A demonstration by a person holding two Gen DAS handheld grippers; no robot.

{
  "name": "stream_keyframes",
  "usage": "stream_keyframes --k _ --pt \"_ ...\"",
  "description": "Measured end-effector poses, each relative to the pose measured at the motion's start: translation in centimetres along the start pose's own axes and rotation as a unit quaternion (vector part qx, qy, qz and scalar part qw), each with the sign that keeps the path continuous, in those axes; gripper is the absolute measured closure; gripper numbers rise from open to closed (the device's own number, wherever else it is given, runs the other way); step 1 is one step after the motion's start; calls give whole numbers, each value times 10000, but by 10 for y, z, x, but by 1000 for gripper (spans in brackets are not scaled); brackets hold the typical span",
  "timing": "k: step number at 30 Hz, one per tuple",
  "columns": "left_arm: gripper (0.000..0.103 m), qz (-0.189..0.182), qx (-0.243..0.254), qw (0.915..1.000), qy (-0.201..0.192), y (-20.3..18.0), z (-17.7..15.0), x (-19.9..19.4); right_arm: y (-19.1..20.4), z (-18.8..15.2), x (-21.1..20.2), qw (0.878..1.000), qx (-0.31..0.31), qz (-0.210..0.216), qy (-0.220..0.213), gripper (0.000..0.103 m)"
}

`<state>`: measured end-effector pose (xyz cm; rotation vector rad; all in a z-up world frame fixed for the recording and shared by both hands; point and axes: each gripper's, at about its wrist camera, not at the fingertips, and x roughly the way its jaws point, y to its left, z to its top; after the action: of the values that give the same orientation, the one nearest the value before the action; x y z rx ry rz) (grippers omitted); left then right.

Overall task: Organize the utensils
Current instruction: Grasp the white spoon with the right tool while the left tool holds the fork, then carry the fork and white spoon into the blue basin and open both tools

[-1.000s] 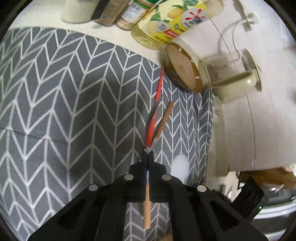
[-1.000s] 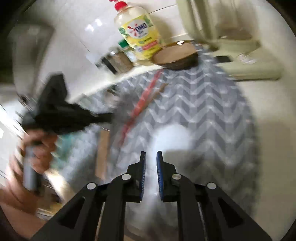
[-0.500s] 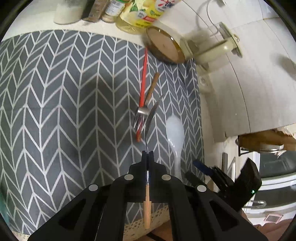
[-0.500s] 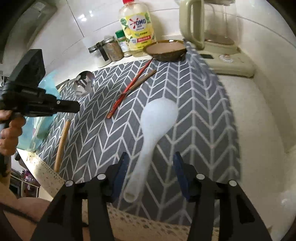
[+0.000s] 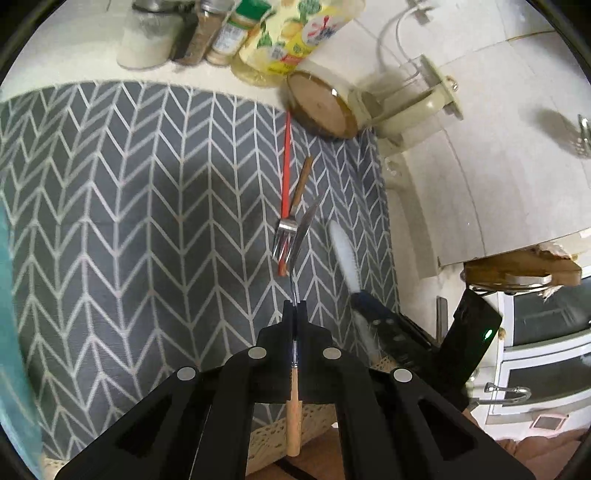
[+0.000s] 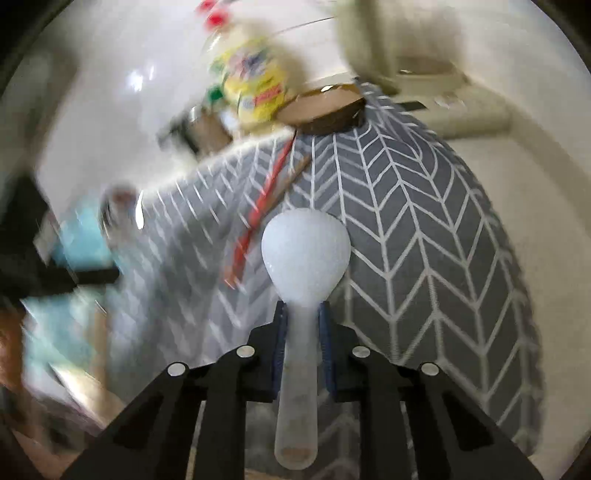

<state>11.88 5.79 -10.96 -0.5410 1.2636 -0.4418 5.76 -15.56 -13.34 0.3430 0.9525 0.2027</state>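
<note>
While clamped, white spoon [image 6: 306, 254] protrudes beyond jaws.

White desk [image 5: 417, 206] under a grey herringbone cloth [image 5: 129, 206], white tiled wall [image 5: 517, 66] behind, spice jars [image 5: 207, 33], yellow bottle [image 5: 291, 40], cream blender [image 5: 413, 107] along it, white oven [image 5: 546, 343] at right.

Black angular jaws, silver round screws, blue pads [image 6: 324, 343].
</note>
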Motion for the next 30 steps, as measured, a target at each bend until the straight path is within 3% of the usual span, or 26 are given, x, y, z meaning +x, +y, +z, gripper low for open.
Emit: stream_keyframes --k 3,7,11,15,19,22,25,29,30 --pt "101 -6 8 9998 -187 -2 1 -19 1 9 -14 9973 577 415 -178 85" --pt "101 -131 0 9981 -595 -8 1 -64 38 23 -30 9971 287 602 -364 85" --pt "101 -17 -26 9941 -1084 -3 -5 -130 103 39 -34 9941 -247 969 -430 85" --pt "101 523 -99 9885 -1417 29 -14 -197 186 48 -25 9843 -691 1590 -329 85" --pt "101 1080 -424 9845 -1317 88 -24 -230 257 36 8 9775 -817 1943 -40 85" --pt "101 1528 -641 9804 -1065 136 -26 -230 291 17 43 9799 -818 1790 338 85" --pt "101 1740 -826 9782 -775 175 -22 -212 322 -7 81 9847 -974 1277 676 85" --pt "101 1667 -986 9798 -494 212 -17 -192 350 -29 119 9828 -1393 587 1062 85" --pt "101 1658 -992 9801 -461 217 -16 -187 357 -33 118 9825 -1529 447 969 85"
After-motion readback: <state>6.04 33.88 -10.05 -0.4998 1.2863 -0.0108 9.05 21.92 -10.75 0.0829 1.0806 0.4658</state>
